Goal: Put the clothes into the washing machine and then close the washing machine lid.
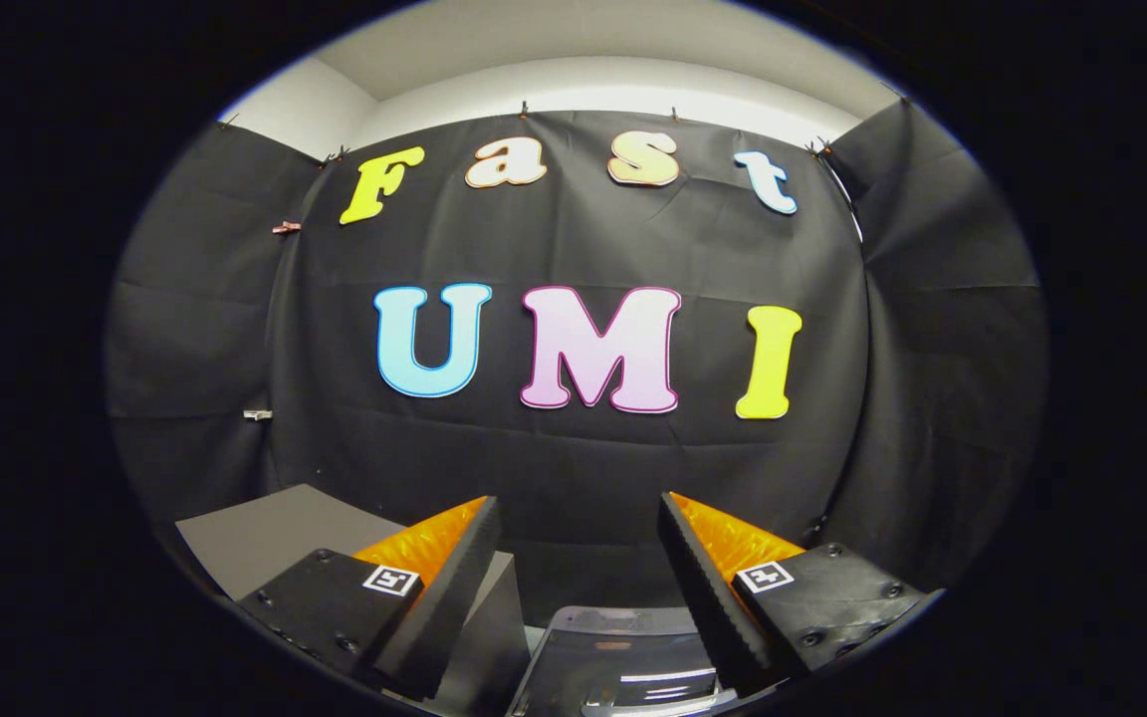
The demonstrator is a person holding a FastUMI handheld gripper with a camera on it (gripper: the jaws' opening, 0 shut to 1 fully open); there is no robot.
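While tongs (578, 518) gape empty, washing machine lid (623, 657) sits below.

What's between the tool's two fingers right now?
Nothing gripped: the tool is open. Through the gap, the gripper view shows the booth's black cloth wall and, lower, a glossy dark lid.
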